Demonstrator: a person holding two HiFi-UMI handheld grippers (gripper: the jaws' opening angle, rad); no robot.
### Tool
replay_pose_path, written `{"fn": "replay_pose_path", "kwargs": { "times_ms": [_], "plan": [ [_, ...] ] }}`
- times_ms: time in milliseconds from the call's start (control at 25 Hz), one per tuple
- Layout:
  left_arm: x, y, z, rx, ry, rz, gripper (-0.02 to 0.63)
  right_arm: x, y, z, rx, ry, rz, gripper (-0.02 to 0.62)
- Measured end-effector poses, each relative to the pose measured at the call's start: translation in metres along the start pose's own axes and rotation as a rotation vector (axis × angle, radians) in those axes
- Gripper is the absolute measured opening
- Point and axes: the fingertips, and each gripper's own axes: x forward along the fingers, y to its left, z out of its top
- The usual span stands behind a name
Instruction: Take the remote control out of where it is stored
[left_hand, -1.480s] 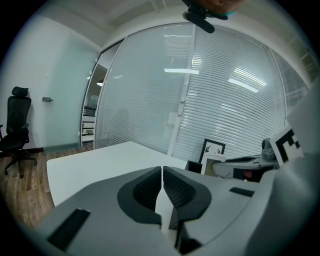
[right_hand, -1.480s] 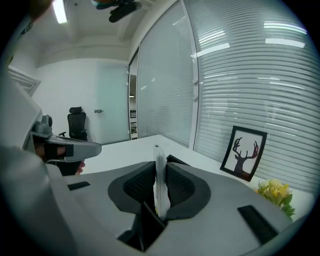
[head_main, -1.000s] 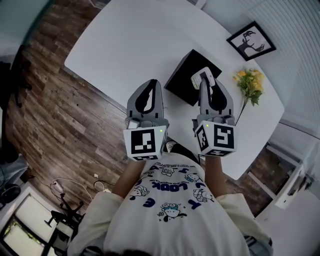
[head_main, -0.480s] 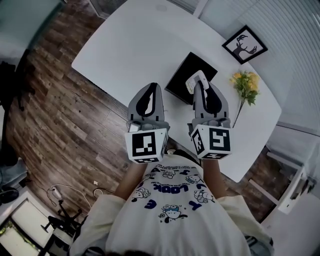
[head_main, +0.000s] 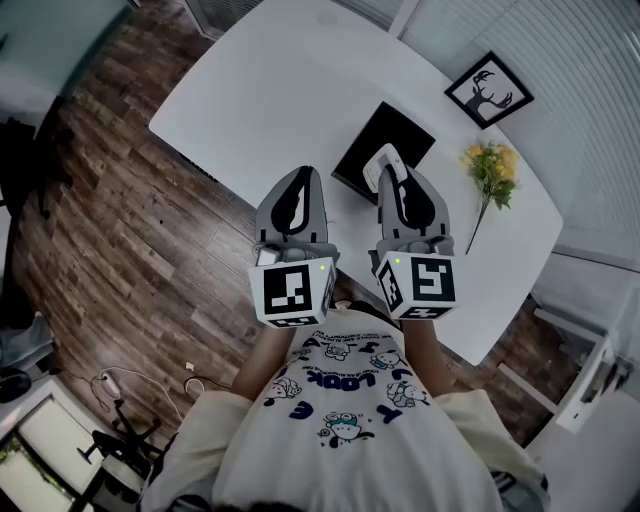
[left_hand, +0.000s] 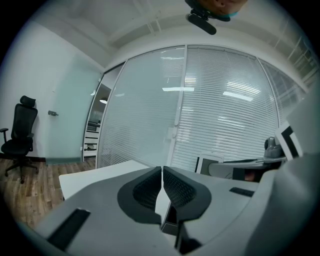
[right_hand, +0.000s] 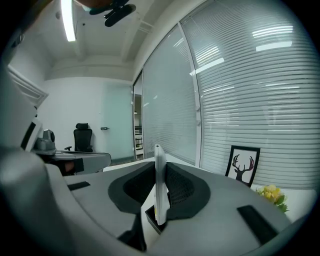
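Above the black box (head_main: 400, 135) on the white table (head_main: 270, 90), the remote control (head_main: 380, 158) has drawn back toward the person over the last second, so it looks all but free of its storage. The right gripper (head_main: 396, 175) pinches it edge-on between narrowly parted pads. The left gripper (head_main: 300, 176), beside the box, is pressed together and empty.

An office: swivel chair (left_hand: 19, 132), blind-covered glass partitions (left_hand: 145, 110).
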Motion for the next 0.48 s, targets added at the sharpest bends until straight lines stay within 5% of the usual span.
{"fn": "replay_pose_path", "kwargs": {
  "times_ms": [480],
  "plan": [
    [-0.0066, -0.0088, 0.0036, 0.007, -0.012, -0.005, 0.025, -0.0084, 0.0001, -0.0005, 0.002, -0.006, -0.002, 0.077]
  ]
}}
